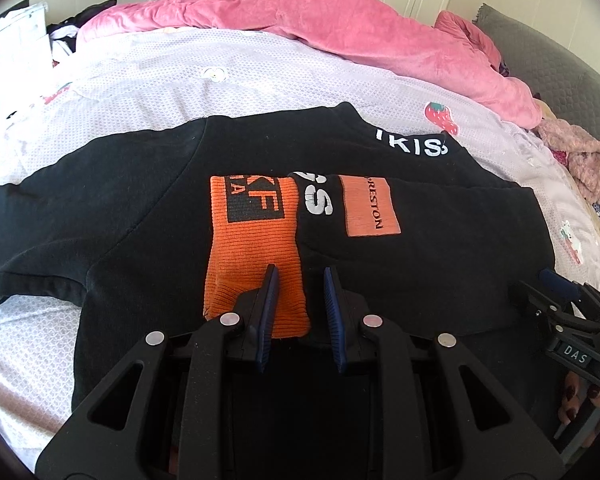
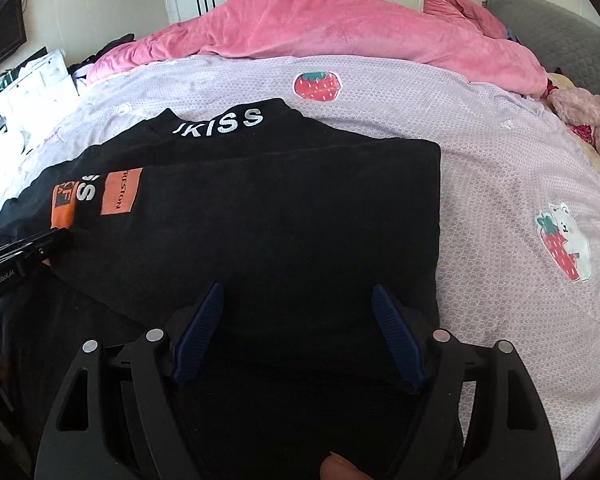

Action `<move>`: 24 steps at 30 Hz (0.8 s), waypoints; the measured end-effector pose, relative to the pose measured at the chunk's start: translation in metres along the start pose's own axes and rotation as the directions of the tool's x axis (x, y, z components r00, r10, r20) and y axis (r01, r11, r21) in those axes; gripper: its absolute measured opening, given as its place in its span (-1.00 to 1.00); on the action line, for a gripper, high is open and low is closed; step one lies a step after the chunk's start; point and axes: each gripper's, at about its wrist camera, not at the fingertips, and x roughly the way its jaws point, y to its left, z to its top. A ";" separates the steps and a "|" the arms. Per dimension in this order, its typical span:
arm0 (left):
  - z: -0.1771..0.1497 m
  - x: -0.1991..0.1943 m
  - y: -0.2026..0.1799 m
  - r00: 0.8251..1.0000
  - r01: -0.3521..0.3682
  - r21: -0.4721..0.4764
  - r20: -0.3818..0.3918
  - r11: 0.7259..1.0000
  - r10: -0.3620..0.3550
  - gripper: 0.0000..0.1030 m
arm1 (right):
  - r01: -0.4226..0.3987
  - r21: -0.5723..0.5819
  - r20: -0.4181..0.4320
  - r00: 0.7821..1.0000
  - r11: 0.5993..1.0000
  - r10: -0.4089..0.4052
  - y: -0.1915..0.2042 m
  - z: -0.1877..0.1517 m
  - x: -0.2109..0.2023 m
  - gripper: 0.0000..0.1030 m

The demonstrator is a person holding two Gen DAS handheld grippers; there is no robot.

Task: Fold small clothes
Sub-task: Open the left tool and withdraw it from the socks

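Two grippers hover low over a black shirt (image 1: 148,248) spread on a lilac bedsheet (image 2: 480,160) printed with strawberries. One side of the shirt is folded across the middle, so an orange cuff (image 1: 252,256) lies on the chest beside an orange patch (image 1: 370,206) and white lettering. The left gripper (image 1: 300,276) sits above the near end of that cuff, its blue fingers a little apart and holding nothing. The right gripper (image 2: 298,292) hangs over the shirt's near right part, fingers spread wide and empty. A pink blanket (image 2: 340,28) is heaped along the far side of the bed.
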 end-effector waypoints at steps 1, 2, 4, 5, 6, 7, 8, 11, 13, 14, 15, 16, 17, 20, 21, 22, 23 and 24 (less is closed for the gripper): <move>0.000 0.000 0.000 1.000 0.001 -0.003 0.001 1.000 -0.001 -0.69 | 0.000 0.000 0.003 1.000 1.000 0.000 0.000 0.000 0.000 0.48; 0.000 -0.001 0.000 1.000 0.003 -0.006 0.002 1.000 -0.003 -0.69 | -0.003 0.000 0.008 1.000 1.000 0.003 0.001 0.001 -0.002 0.48; 0.000 -0.003 0.001 1.000 0.006 -0.013 0.007 1.000 -0.006 -0.69 | -0.024 0.009 0.021 1.000 1.000 0.023 -0.001 0.000 -0.005 0.48; -0.001 -0.005 0.002 1.000 0.009 -0.018 0.009 1.000 -0.008 -0.69 | -0.038 0.017 0.027 0.999 0.999 0.037 -0.002 0.001 -0.008 0.48; -0.001 -0.007 0.003 1.000 0.012 -0.022 0.010 1.000 -0.012 -0.69 | -0.045 0.021 0.032 0.999 0.999 0.044 -0.001 0.002 -0.010 0.49; -0.001 -0.008 0.003 1.000 0.014 -0.023 0.011 1.000 -0.013 -0.69 | -0.052 0.021 0.039 0.998 0.998 0.051 -0.001 0.002 -0.012 0.50; -0.002 -0.011 0.004 1.000 0.014 -0.026 0.015 1.000 -0.014 -0.67 | -0.054 0.019 0.044 0.998 0.998 0.054 0.000 0.003 -0.013 0.51; -0.001 -0.016 0.008 1.000 0.016 -0.035 0.020 0.999 -0.015 -0.57 | -0.061 0.014 0.062 0.996 0.998 0.060 0.003 0.003 -0.018 0.61; -0.001 -0.021 0.010 1.000 0.011 -0.042 0.027 0.999 -0.010 -0.45 | -0.071 0.010 0.074 0.995 0.997 0.070 0.005 0.004 -0.021 0.63; -0.001 -0.023 0.012 0.999 0.007 -0.046 0.032 0.999 -0.005 -0.37 | -0.072 0.004 0.082 0.994 0.997 0.072 0.007 0.004 -0.023 0.64; -0.001 -0.026 0.014 0.999 -0.003 -0.052 0.040 0.999 0.005 -0.30 | -0.074 0.000 0.087 0.993 0.997 0.074 0.008 0.005 -0.024 0.68; -0.002 -0.029 0.016 0.999 -0.013 -0.057 0.046 0.998 0.016 -0.15 | -0.076 -0.002 0.091 0.993 0.997 0.076 0.009 0.005 -0.025 0.72; -0.002 -0.031 0.019 0.998 -0.023 -0.064 0.051 0.998 0.027 0.01 | -0.079 -0.004 0.098 0.992 0.997 0.079 0.011 0.005 -0.027 0.73; -0.003 -0.039 0.029 0.997 -0.035 -0.093 0.067 0.995 0.041 0.27 | -0.080 -0.005 0.112 0.990 0.997 0.080 0.013 0.005 -0.030 0.81; -0.003 -0.042 0.033 0.996 -0.045 -0.101 0.072 0.994 0.052 0.36 | -0.080 -0.006 0.117 0.990 0.997 0.081 0.014 0.005 -0.031 0.81; -0.003 -0.044 0.037 0.995 -0.055 -0.110 0.075 0.992 0.063 0.53 | -0.080 -0.008 0.121 0.989 0.997 0.080 0.015 0.005 -0.032 0.81; -0.003 -0.047 0.041 0.995 -0.058 -0.112 0.073 0.992 0.066 0.58 | -0.077 -0.010 0.125 0.989 0.997 0.078 0.017 0.005 -0.033 0.83; -0.003 -0.049 0.044 0.995 -0.059 -0.114 0.070 0.992 0.067 0.60 | -0.075 -0.009 0.129 0.989 0.997 0.075 0.018 0.005 -0.034 0.86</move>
